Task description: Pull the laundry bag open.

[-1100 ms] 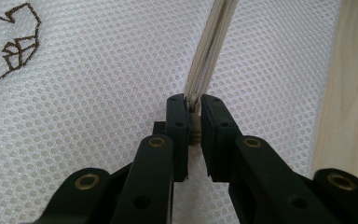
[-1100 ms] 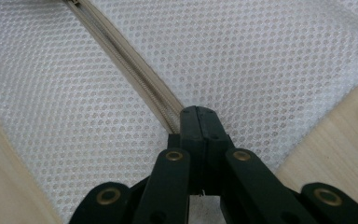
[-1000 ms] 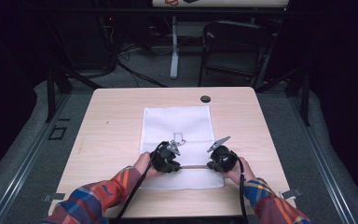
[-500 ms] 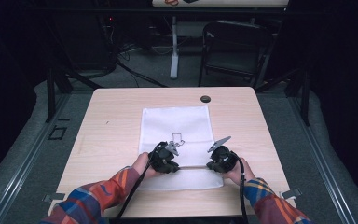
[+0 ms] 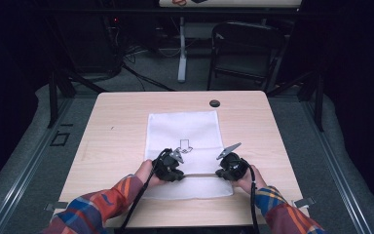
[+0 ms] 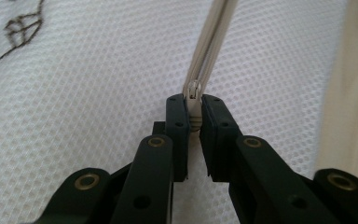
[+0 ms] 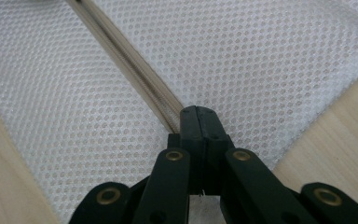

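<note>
The white mesh bag (image 5: 184, 146) lies flat on the pale wooden table (image 5: 107, 141), its long axis running away from the person, and its beige zipper (image 5: 200, 174) crosses the near end from one gripper to the other. The left gripper (image 6: 194, 116) has its jaws nearly closed on the small metal zipper pull (image 6: 194, 91), which sits between the pads with the joined zipper tape stretching straight ahead of the jaws. The right gripper (image 7: 199, 116) has its jaws fully together on the zipper's end, where the tape runs off ahead and to the left of its jaws; whether cloth is caught with it is hard to make out. The bag is a fine honeycomb net, soft and slightly rumpled, with a dark line drawing (image 5: 185, 146) beyond the left gripper in the high view, cut off at the left gripper view's corner. Both hands hide the bag's near corners. A small dark round thing (image 5: 215, 103) sits beyond the bag's far edge.
</note>
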